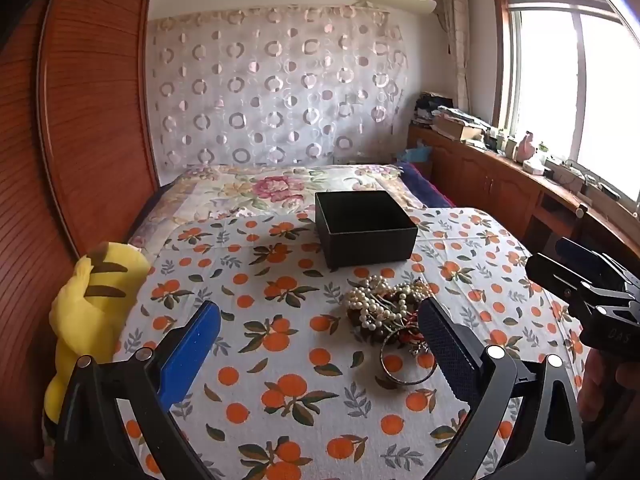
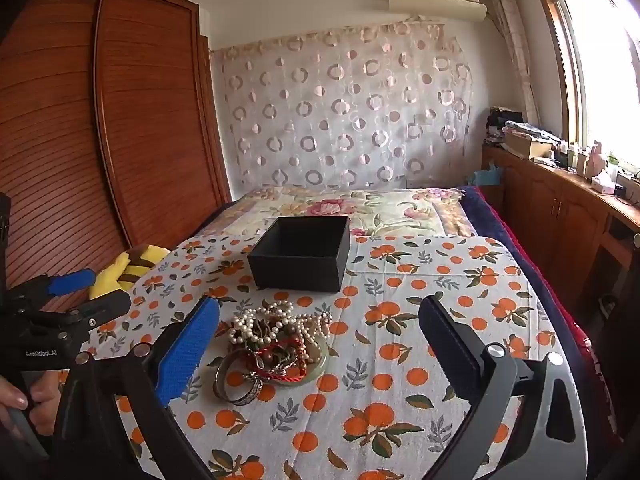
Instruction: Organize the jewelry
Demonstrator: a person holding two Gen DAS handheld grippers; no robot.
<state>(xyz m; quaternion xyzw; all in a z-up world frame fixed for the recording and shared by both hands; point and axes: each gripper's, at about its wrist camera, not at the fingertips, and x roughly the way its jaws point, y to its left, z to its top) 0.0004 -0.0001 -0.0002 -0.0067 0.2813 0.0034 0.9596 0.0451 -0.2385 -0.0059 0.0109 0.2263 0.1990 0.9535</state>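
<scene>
A tangled heap of jewelry (image 1: 386, 312) (image 2: 276, 334) lies on the orange-print cloth: pearl strands, red cord, dark beads and metal bangles (image 1: 406, 364) (image 2: 238, 384). Behind it stands an open black box (image 1: 366, 228) (image 2: 302, 254) whose inside shows nothing. My left gripper (image 1: 320, 340) is open, hovering just short of the heap, which sits toward its right finger. My right gripper (image 2: 320, 340) is open too, with the heap close to its blue left pad (image 2: 188, 348). Each gripper shows at the edge of the other's view: the right one (image 1: 580, 280), the left one (image 2: 72, 292).
A yellow striped plush toy (image 1: 90, 300) (image 2: 128, 266) lies at the cloth's left edge beside a wooden wardrobe (image 1: 80, 120). A floral quilt (image 1: 280, 188) covers the bed behind the box. Cluttered wooden cabinets (image 1: 500, 176) run under the window on the right.
</scene>
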